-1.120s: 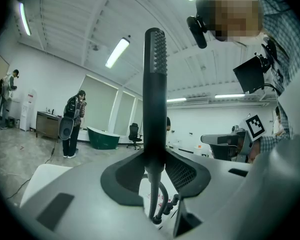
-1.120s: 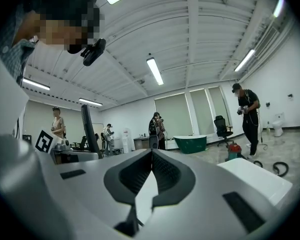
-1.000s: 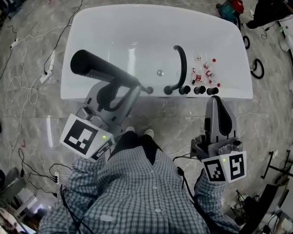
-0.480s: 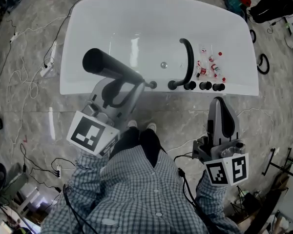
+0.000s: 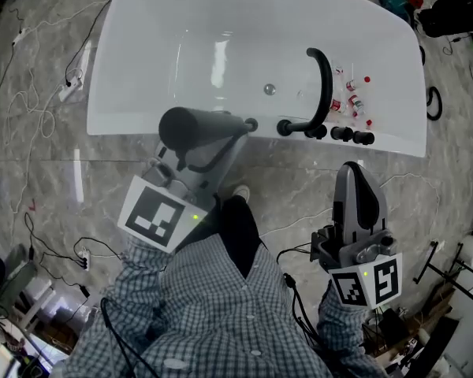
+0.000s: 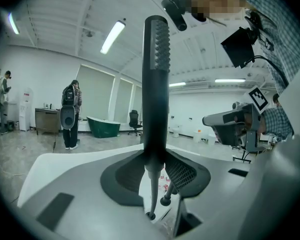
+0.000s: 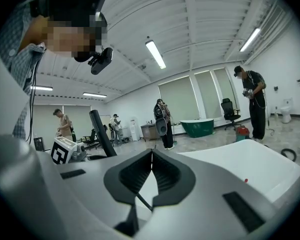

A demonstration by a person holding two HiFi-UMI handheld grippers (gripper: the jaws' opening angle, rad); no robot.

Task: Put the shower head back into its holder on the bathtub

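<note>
The dark grey shower head (image 5: 195, 127) stands nearly upright with my left gripper (image 5: 210, 146) shut on its lower handle. Its thin end (image 5: 251, 123) hangs just above the near rim of the white bathtub (image 5: 134, 124). A little to the right, the curved black spout (image 5: 323, 85) ends in a black fitting (image 5: 284, 127) on the rim, with three black knobs (image 5: 343, 135) beside it. In the left gripper view the shower head (image 6: 156, 84) rises straight up from the left gripper (image 6: 155, 160). My right gripper (image 5: 355, 191) is shut and empty, over the floor in front of the tub; its jaws meet in the right gripper view (image 7: 151, 160).
Small red-and-white bottles (image 5: 352, 102) lie on the tub ledge behind the knobs. Cables (image 5: 31, 109) trail over the marble floor left of the tub. The person's feet (image 5: 238, 194) stand close to the tub. Other people (image 7: 162, 119) and a green tub (image 7: 197, 127) are far behind.
The left gripper has swung the shower head more upright and carried it right, toward the black fitting on the rim. The right gripper has stayed where it was, shut.
</note>
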